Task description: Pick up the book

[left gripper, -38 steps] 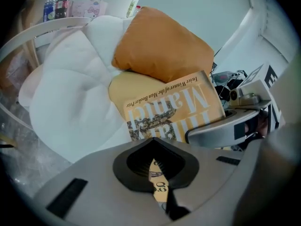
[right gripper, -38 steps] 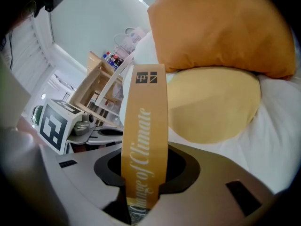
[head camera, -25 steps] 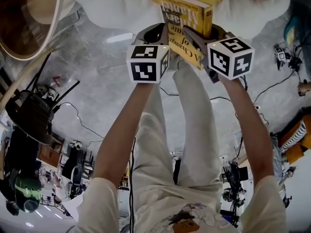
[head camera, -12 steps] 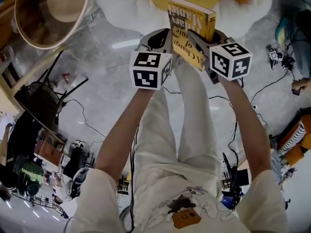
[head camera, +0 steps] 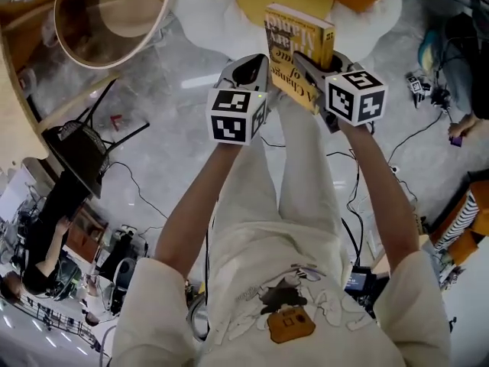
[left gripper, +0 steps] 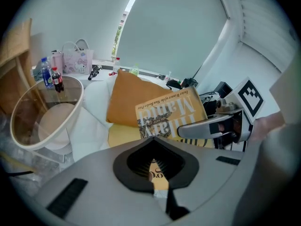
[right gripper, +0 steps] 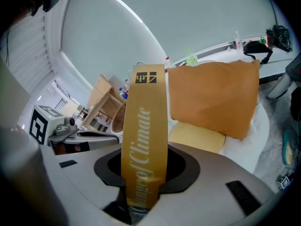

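Note:
A yellow book (head camera: 298, 52) with white lettering hangs in the air between both grippers, above the person's legs. My right gripper (head camera: 315, 71) is shut on its spine; in the right gripper view the spine (right gripper: 143, 140) runs up from between the jaws of that gripper (right gripper: 143, 180). My left gripper (head camera: 261, 73) sits at the book's left edge. In the left gripper view a corner of the cover (left gripper: 157, 173) is pinched in the narrow gap of that gripper (left gripper: 157, 166), and the rest of the book (left gripper: 169, 117) rises beyond it.
An orange cushion (left gripper: 129, 95) and a yellow one lie on a white soft seat (head camera: 206, 10) ahead. A round glass side table (head camera: 107, 21) with bottles stands at the left. A black chair (head camera: 76, 151) and cables (head camera: 130, 186) are on the grey floor.
Both grippers have risen together with the book held between them. The floor, chair and side table have drifted right and look farther below.

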### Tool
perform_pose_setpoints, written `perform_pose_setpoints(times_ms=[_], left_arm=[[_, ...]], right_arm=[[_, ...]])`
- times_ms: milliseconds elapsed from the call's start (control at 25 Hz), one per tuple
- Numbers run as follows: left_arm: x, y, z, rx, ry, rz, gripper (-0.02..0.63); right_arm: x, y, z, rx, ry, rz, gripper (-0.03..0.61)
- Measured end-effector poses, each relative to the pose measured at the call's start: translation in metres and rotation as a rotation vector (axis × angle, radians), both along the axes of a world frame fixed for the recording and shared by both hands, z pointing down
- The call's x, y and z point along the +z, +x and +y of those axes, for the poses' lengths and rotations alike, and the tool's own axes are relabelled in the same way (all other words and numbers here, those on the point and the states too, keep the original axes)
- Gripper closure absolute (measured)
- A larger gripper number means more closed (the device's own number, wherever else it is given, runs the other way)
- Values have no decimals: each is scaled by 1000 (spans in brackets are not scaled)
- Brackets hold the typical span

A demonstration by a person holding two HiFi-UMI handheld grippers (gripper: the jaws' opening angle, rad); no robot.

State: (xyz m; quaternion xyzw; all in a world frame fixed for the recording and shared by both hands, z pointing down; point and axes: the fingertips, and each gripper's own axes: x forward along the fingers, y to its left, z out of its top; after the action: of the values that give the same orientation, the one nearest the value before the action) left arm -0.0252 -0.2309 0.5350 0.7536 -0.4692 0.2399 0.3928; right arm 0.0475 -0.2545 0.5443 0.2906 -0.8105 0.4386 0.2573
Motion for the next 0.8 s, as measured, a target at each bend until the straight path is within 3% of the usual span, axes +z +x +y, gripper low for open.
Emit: perform_pose_setpoints(times_ms=[800], left_arm=[[-146,-35,-6,-4,119,5,607]], right_arm=[[-156,-24,-14,-7,94,-40,420]])
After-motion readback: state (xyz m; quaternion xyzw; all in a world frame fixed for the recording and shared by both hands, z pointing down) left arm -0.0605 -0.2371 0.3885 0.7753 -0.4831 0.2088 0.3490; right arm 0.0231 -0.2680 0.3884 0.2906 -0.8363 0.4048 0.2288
